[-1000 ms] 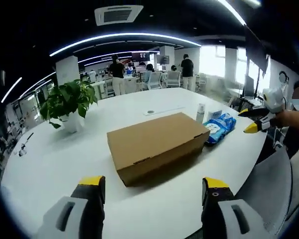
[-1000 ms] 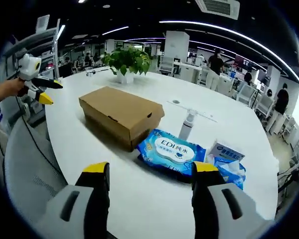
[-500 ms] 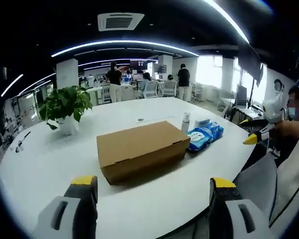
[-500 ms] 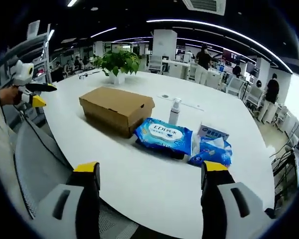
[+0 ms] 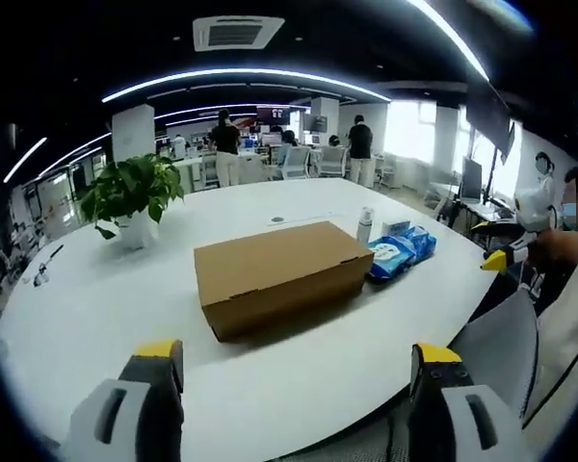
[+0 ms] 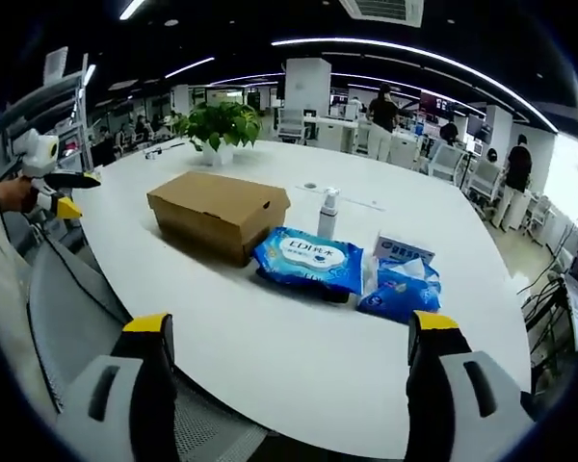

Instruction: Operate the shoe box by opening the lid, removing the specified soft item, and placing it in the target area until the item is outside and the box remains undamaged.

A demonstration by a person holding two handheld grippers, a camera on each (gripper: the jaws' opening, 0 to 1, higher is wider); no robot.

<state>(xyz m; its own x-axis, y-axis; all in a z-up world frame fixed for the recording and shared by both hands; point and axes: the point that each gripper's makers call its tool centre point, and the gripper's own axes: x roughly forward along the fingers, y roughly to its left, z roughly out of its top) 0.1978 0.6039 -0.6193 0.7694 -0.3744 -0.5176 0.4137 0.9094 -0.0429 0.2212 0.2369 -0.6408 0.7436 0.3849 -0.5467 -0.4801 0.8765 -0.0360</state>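
A closed brown cardboard shoe box (image 5: pixel 277 272) (image 6: pixel 217 210) lies on the white table (image 5: pixel 96 308) (image 6: pixel 299 337), lid down. My left gripper (image 5: pixel 299 361) stands open at the table's near edge, well short of the box, with nothing between its yellow-tipped fingers. My right gripper (image 6: pixel 291 329) is open too, held back from the table edge and empty. In the left gripper view the right gripper (image 5: pixel 506 252) shows far right in a person's hand. The left gripper (image 6: pixel 56 192) shows at the far left of the right gripper view.
A blue wet-wipe pack (image 6: pixel 306 260) (image 5: pixel 393 252), a smaller blue tissue pack (image 6: pixel 401 287), a small white box (image 6: pixel 405 252) and a spray bottle (image 6: pixel 328 214) (image 5: pixel 365 224) lie beside the box. A potted plant (image 5: pixel 130 197) (image 6: pixel 217 125) stands farther off. Grey chairs (image 6: pixel 67 308) (image 5: pixel 506 346) sit at the table edge.
Both cameras have pulled back from the table, so the box looks smaller. Both grippers' fingers stand a little wider apart. The box and packs have not moved.
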